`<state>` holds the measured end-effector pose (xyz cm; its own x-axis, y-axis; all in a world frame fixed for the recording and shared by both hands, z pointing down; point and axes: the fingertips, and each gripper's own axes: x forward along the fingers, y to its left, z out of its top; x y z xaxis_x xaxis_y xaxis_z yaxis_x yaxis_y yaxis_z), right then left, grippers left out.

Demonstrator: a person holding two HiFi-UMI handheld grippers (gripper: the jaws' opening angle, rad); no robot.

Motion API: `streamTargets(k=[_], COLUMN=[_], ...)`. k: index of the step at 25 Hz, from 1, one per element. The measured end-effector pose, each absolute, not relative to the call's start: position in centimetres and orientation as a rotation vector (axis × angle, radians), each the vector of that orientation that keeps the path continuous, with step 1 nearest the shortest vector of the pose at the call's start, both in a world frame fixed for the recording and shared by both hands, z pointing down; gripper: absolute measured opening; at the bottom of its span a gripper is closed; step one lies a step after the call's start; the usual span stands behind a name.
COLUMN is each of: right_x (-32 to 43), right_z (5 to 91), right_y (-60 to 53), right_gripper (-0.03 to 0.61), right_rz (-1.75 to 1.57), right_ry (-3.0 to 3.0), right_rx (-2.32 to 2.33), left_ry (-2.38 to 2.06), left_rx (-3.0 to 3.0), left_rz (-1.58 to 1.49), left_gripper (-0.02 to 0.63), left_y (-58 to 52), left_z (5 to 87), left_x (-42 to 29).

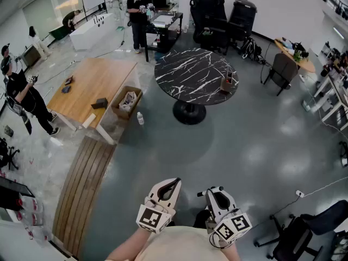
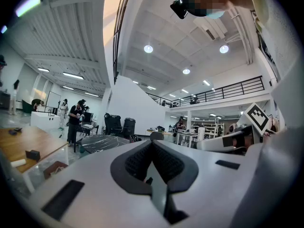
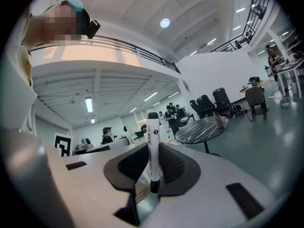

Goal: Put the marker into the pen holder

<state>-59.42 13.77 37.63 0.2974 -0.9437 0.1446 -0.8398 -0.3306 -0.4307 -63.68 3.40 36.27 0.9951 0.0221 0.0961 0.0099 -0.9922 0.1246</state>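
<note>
A white marker with a black cap (image 3: 153,151) stands upright between the pads of my right gripper (image 3: 153,175), which is shut on it. In the head view, my right gripper (image 1: 211,193) and my left gripper (image 1: 172,185) are held close to the body, low in the frame. My left gripper (image 2: 153,167) is shut with nothing in it. The pen holder (image 1: 227,84), a small brownish container, stands near the right edge of a round black marble table (image 1: 187,72) well ahead across the floor. The right gripper view shows the pen holder (image 3: 219,121) on the same table (image 3: 199,127).
A wooden table (image 1: 92,80), a cardboard box (image 1: 126,101) and a bottle (image 1: 140,118) lie left of the round table. A slatted wooden bench (image 1: 84,186) runs along my left. Black chairs (image 1: 220,18) stand behind the table, another chair (image 1: 304,235) at lower right. People stand at far left.
</note>
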Motion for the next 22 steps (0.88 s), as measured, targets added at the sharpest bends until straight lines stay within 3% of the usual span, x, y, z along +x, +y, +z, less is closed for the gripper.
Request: streamTargets(k=[17,22], right_x=[-34.3,-29.5], right_z=[36.4,36.7], right_y=[30.0,33.4], right_gripper=[0.083,0.083], right_rz=[-0.495,-0.492], right_ry=[1.658,1.633], right_rx=[-2.315,-2.325], left_ry=[-0.067,-0.009], left_rx=[3.047,3.054], left_rz=[0.001,0.152], left_gripper=[0.008,0.008], left_y=[20.0,23.1], left_z=[34.1,36.3], left_x=[-38.5,-33.5])
